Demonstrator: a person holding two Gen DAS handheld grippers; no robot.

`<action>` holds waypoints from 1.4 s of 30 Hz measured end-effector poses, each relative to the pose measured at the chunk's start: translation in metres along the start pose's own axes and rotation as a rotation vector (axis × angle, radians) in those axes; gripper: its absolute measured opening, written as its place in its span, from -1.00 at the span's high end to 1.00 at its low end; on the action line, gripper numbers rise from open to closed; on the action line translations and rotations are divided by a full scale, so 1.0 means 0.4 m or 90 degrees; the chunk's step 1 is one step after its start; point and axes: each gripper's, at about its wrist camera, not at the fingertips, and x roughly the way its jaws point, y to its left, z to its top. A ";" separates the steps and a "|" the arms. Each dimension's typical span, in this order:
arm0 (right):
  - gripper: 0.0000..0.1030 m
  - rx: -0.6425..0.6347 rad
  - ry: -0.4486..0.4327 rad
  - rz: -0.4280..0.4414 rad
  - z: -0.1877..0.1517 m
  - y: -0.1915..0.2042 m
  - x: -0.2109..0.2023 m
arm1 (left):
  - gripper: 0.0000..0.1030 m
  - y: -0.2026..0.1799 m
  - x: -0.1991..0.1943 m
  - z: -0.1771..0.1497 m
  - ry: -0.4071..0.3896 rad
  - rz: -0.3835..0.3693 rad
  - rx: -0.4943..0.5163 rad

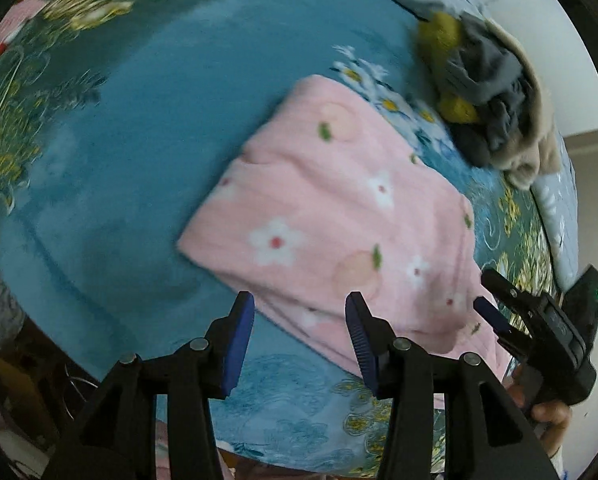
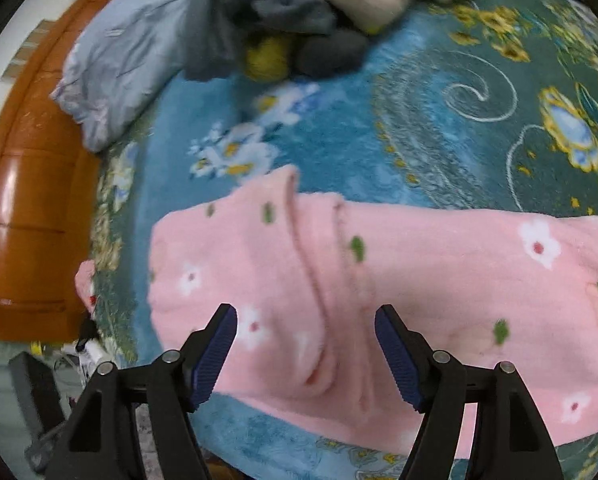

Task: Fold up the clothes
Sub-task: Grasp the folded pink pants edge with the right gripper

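On the bed: blue flowered blanket [image 1: 147, 152] spread as the work surface.
Pink garment [image 1: 339, 216]: lying near the middle of the blanket, already doubled into a rough rectangle, white flowers and peach shapes printed across it.
Left gripper [image 1: 299, 320]: hovering at the near edge of the pink garment, jaws open, nothing held.
Right gripper [image 2: 305, 340]: hovering over the near end of the pink garment, jaws spread wide, nothing between them.
Pile of clothes [image 1: 495, 104]: heaped beyond the pink garment, grey, yellow and beige pieces tangled together, apparently unfolded.
Pillow [image 2: 123, 68]: pale blue, beside the pile, near the wooden headboard [image 2: 23, 184].
Handling: probably light, soft and fleecy; likely to sag and bunch when lifted, unlikely to slip from ribbed pads.
Hold: best taken at the near corners or along the folded edge, pinching all layers together.
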 end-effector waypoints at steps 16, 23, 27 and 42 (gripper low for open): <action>0.05 -0.009 0.017 -0.021 -0.059 0.018 0.008 | 0.06 0.048 -0.002 -0.018 0.010 -0.014 -0.027; 0.04 0.022 0.056 -0.002 -0.076 0.004 0.068 | 0.06 0.062 -0.010 -0.019 0.006 -0.020 -0.033; 0.04 0.087 0.063 -0.011 -0.067 -0.048 0.102 | 0.06 0.066 -0.013 -0.018 0.004 -0.023 -0.032; 0.86 0.027 0.041 -0.002 -0.127 -0.019 0.005 | 0.06 0.074 0.001 -0.004 0.009 -0.024 -0.043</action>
